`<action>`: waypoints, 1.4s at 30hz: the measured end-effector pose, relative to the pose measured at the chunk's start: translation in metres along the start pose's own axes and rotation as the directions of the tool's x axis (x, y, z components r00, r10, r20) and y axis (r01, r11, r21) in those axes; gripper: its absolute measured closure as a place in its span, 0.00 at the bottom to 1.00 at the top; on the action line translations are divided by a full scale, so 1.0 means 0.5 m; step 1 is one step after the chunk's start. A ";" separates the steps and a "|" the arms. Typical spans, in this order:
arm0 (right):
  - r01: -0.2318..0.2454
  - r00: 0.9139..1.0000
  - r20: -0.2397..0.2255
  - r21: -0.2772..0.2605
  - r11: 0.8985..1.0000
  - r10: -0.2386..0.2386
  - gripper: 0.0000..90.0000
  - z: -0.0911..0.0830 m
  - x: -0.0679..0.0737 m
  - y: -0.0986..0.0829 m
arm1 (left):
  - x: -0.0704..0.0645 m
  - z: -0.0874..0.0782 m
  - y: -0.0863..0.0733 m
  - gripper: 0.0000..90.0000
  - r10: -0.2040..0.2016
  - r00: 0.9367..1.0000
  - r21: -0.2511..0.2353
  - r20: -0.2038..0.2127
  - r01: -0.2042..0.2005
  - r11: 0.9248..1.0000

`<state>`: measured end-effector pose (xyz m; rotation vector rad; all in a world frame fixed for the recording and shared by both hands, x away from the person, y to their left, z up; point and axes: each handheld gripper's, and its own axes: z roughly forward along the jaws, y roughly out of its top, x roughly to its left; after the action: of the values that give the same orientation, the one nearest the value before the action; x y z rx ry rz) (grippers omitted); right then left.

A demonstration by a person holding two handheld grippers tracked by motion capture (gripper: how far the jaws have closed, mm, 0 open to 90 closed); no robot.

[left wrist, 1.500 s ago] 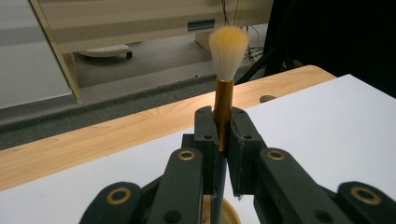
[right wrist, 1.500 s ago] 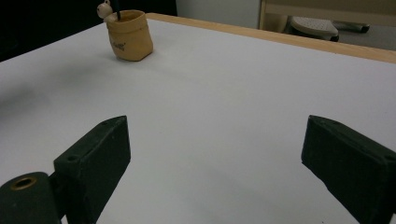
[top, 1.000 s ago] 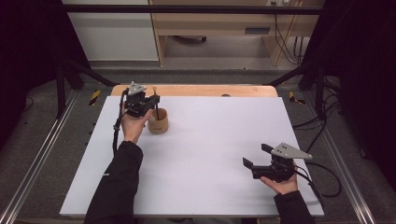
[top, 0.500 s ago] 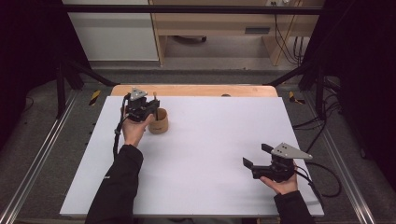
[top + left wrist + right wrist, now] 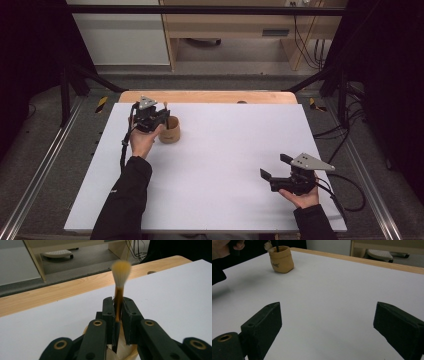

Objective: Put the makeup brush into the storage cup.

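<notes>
A brush (image 5: 119, 291) is clamped upright between the jaws of the left gripper (image 5: 118, 312), just above a small tan pouch (image 5: 170, 130) standing at the far left of the white table (image 5: 225, 150). The right gripper (image 5: 272, 175) is held near the table's right front edge, well apart from the pouch, its jaws spread wide and empty.

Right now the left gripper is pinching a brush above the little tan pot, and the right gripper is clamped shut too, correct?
Not quite. The right gripper is open, jaws wide apart in the right gripper view. The left gripper does pinch the brush above the tan pot.
</notes>
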<state>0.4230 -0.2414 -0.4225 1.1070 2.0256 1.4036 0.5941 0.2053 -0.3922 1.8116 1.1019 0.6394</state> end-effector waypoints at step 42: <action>-0.008 1.000 0.009 -0.014 1.000 0.008 0.10 -0.003 0.000 0.002 | -0.057 -0.189 -0.028 0.25 0.055 0.992 -0.091 0.117 -0.044 0.995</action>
<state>0.4222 -0.2423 -0.4210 1.1144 2.0039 1.4125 0.5013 0.2231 -0.3600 1.7814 0.9374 0.5914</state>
